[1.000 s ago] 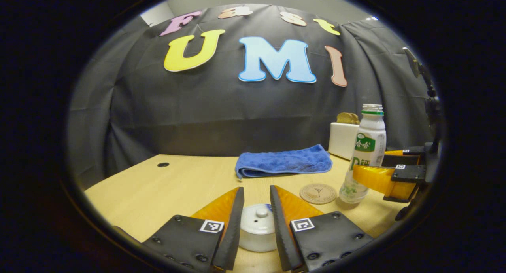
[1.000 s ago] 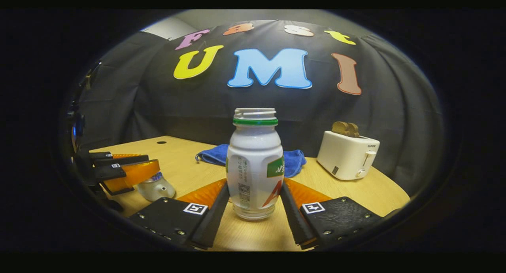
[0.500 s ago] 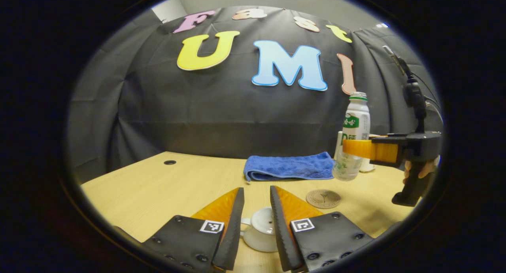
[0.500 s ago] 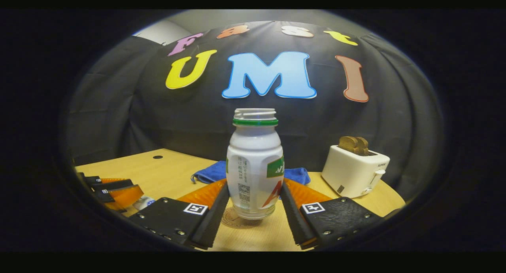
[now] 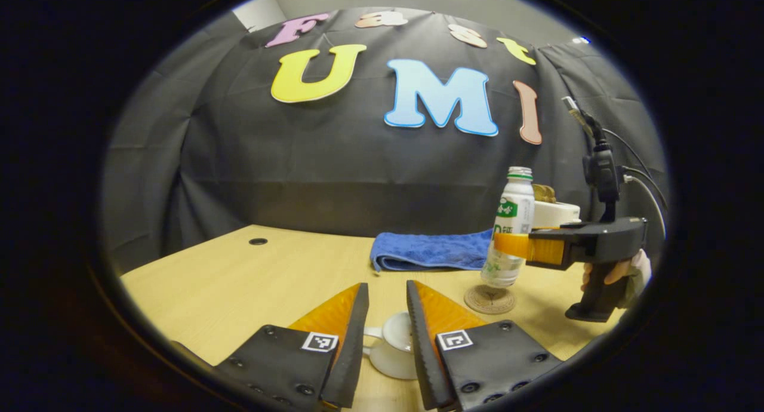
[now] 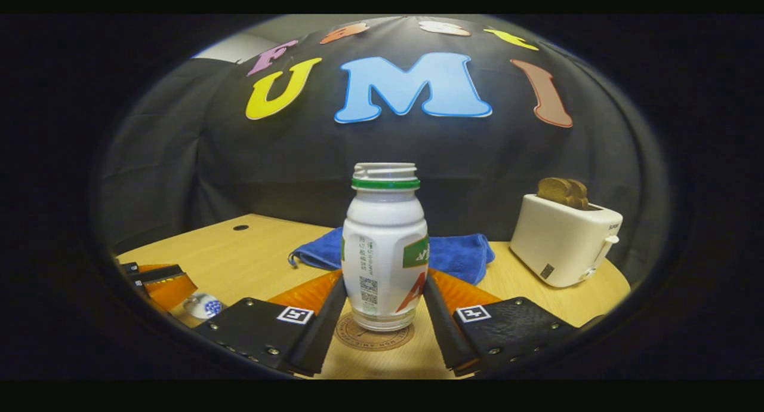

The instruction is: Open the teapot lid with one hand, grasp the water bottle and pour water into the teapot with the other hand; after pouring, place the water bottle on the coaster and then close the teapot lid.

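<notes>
A white water bottle [image 6: 385,245] with a green neck ring and no cap stands upright between the fingers of my right gripper [image 6: 384,277], which is shut on its lower body. Its base is on or just over the round cork coaster [image 6: 359,340]; I cannot tell which. In the left gripper view, the bottle [image 5: 514,218], right gripper [image 5: 506,245] and coaster [image 5: 489,301] are at the right. My left gripper [image 5: 387,285] hovers above the small white teapot [image 5: 388,355], its fingers slightly apart and pressing nothing. The left gripper [image 6: 158,280] and teapot [image 6: 203,304] appear low on the left.
A folded blue towel [image 5: 430,251] lies at the back of the wooden table [image 5: 239,280]. A white toaster [image 6: 564,242] with toast in it stands back right. A person's hand [image 5: 621,271] holds the right gripper's handle. A cable hole [image 5: 258,241] sits far left.
The right gripper lifted the bottle from the table beside the coaster and brought it down over the coaster. The left gripper rose a little above the teapot, its finger gap unchanged.
</notes>
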